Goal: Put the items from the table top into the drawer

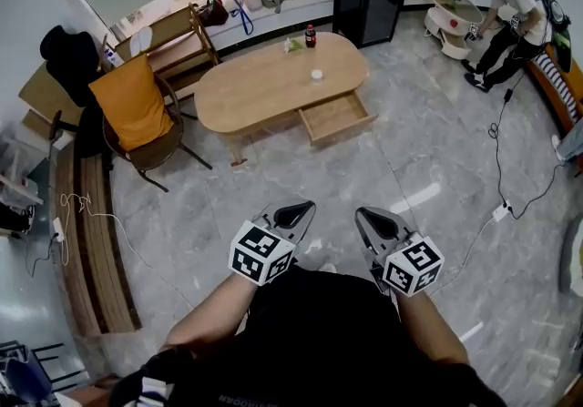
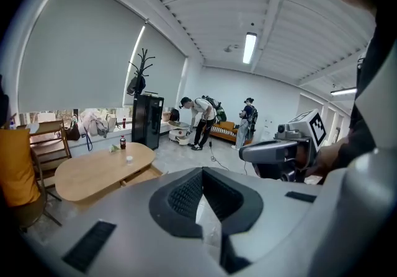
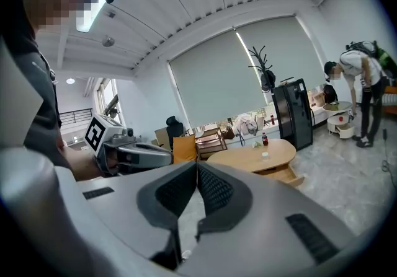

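Your left gripper (image 1: 299, 209) and right gripper (image 1: 366, 216) hang well short of the table (image 1: 255, 91), fingers pressed together, nothing between them. On the table: bottle (image 1: 311, 35) and green item (image 1: 291, 45) at far edge, small white item (image 1: 316, 76) nearer. Drawer (image 1: 337, 117) open on the table's near side.

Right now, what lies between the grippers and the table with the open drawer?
Only bare grey floor, as the head view shows: nothing stands between the left gripper, the right gripper and the table or its drawer.
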The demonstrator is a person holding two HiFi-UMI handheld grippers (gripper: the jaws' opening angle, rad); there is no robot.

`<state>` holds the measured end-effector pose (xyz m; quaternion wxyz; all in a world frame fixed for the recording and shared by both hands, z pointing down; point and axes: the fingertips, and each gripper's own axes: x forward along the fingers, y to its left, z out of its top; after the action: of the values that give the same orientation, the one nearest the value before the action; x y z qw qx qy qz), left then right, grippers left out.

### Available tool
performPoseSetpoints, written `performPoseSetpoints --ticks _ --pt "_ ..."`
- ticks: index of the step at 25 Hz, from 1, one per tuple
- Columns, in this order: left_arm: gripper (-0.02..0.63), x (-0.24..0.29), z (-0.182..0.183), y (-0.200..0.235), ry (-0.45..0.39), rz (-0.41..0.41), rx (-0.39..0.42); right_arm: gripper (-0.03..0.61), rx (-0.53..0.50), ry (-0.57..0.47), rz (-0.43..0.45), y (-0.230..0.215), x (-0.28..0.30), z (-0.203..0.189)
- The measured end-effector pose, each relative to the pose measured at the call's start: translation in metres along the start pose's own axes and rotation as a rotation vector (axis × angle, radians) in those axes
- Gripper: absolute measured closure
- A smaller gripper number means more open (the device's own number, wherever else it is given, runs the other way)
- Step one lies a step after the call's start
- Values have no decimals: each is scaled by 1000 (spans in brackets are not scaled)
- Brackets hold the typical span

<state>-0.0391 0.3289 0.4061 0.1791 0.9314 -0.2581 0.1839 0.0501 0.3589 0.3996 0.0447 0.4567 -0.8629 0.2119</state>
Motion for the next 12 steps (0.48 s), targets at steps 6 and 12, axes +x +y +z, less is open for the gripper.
performPoseSetpoints --ticks 6,12 --pt "612 16 0 -11 28 3 -23 575 45 -4 -6 -23 -13 -5" --pt "612 18 -4 14 57 46 -39 574 78 -7 -8 -37 -2 -7"
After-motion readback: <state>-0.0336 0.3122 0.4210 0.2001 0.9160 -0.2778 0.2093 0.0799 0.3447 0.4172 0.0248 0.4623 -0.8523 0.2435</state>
